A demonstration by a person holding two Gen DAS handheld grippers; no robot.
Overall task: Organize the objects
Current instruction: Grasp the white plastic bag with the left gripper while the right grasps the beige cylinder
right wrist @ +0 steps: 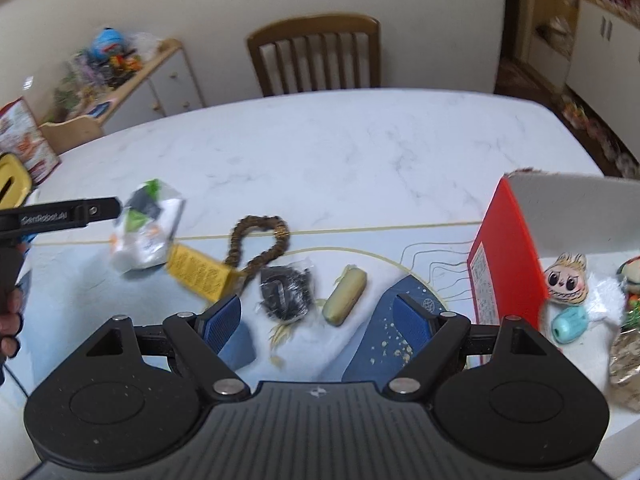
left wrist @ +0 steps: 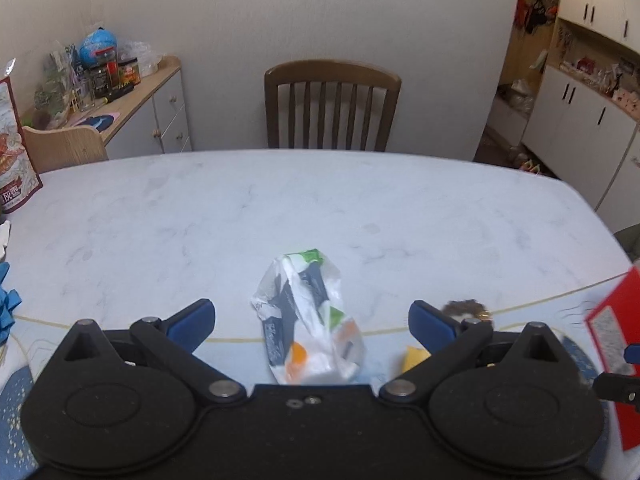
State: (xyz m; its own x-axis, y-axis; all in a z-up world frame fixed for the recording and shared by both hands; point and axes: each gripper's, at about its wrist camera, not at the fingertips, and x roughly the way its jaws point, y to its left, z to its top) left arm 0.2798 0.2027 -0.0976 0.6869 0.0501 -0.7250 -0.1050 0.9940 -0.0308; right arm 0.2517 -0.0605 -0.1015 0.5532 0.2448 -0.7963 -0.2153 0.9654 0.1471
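A white plastic packet (left wrist: 308, 312) with green, orange and dark print lies between the wide-apart fingers of my left gripper (left wrist: 312, 326), which is open and does not pinch it. The right wrist view shows the same packet (right wrist: 146, 232) beside one left finger (right wrist: 80, 212). My right gripper (right wrist: 318, 320) is open and empty, hovering over a black wrapped item (right wrist: 286, 292) and a yellow-green bar (right wrist: 346, 292). A yellow packet (right wrist: 200, 274) and a brown bead bracelet (right wrist: 256, 244) lie farther left. To the right stands a red box (right wrist: 508, 256) holding a doll face (right wrist: 566, 284) and a teal toy (right wrist: 568, 324).
A wooden chair (left wrist: 332, 108) stands behind the marble table (left wrist: 320, 200). A cluttered sideboard (left wrist: 132, 100) is at the back left. A red snack bag (left wrist: 16, 160) stands at the table's left edge. The person's hand (right wrist: 10, 320) shows at the left. White cupboards (left wrist: 592, 112) line the right.
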